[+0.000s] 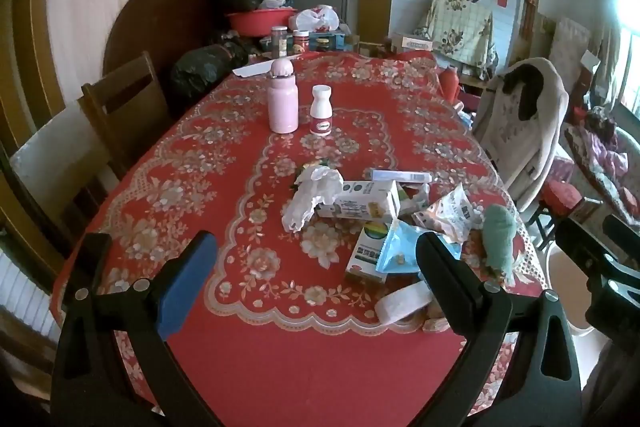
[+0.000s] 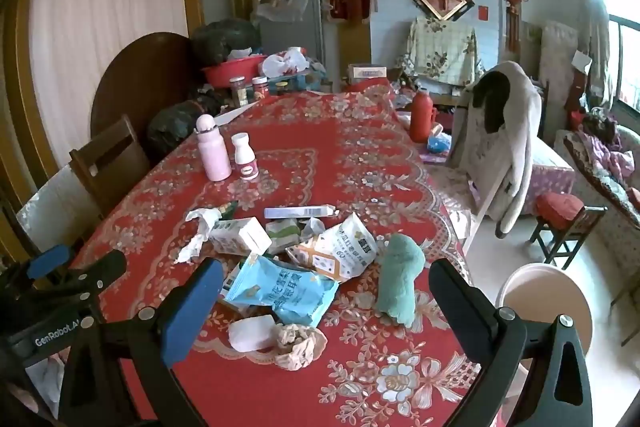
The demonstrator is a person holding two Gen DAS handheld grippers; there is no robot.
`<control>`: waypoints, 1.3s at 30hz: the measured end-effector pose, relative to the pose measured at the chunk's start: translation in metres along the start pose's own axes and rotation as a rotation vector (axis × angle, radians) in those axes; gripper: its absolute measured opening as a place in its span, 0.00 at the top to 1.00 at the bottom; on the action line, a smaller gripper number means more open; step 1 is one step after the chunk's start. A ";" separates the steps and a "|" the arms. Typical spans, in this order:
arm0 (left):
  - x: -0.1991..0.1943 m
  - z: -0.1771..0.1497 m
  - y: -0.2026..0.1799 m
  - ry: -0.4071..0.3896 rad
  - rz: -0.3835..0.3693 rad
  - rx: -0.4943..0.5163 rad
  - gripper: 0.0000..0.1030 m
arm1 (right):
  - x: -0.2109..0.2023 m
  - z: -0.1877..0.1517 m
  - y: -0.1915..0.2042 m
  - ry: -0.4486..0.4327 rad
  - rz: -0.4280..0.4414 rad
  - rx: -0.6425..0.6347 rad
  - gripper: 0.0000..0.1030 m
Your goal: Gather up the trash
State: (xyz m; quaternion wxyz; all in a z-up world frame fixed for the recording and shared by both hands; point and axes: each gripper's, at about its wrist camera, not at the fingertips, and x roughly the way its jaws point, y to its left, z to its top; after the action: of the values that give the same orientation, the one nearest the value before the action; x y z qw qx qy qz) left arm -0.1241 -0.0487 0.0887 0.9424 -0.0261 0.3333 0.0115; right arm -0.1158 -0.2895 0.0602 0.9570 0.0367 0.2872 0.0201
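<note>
A heap of trash lies on the red flowered tablecloth (image 1: 248, 347): a crumpled white tissue (image 1: 314, 193), a white carton (image 1: 366, 203), a blue snack bag (image 2: 282, 291), a patterned snack bag (image 2: 340, 251), a white tape-like roll (image 2: 250, 333) and a crumpled beige wrapper (image 2: 298, 345). A green cloth (image 2: 400, 285) lies beside them. My left gripper (image 1: 316, 263) hovers open above the near table, left of the heap. My right gripper (image 2: 326, 283) stands open over the blue bag and wrapper, touching nothing. A pale bin (image 2: 546, 301) stands off the table's right edge.
A pink flask (image 1: 283, 99) and a white bottle (image 1: 321, 111) stand upright mid-table. Jars, a red basin (image 1: 262, 21) and black bags crowd the far end. A wooden chair (image 1: 124, 111) stands at the left, a coat-draped chair (image 2: 504, 143) at the right.
</note>
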 end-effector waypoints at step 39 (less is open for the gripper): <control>0.003 -0.003 -0.024 0.026 -0.005 -0.004 0.04 | 0.019 0.005 -0.009 -0.001 0.030 0.073 0.01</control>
State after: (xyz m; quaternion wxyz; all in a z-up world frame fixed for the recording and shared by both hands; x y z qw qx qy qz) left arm -0.1229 -0.0731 0.0854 0.9380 -0.0291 0.3452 0.0092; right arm -0.0976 -0.2980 0.0530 0.9548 0.0756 0.2864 0.0240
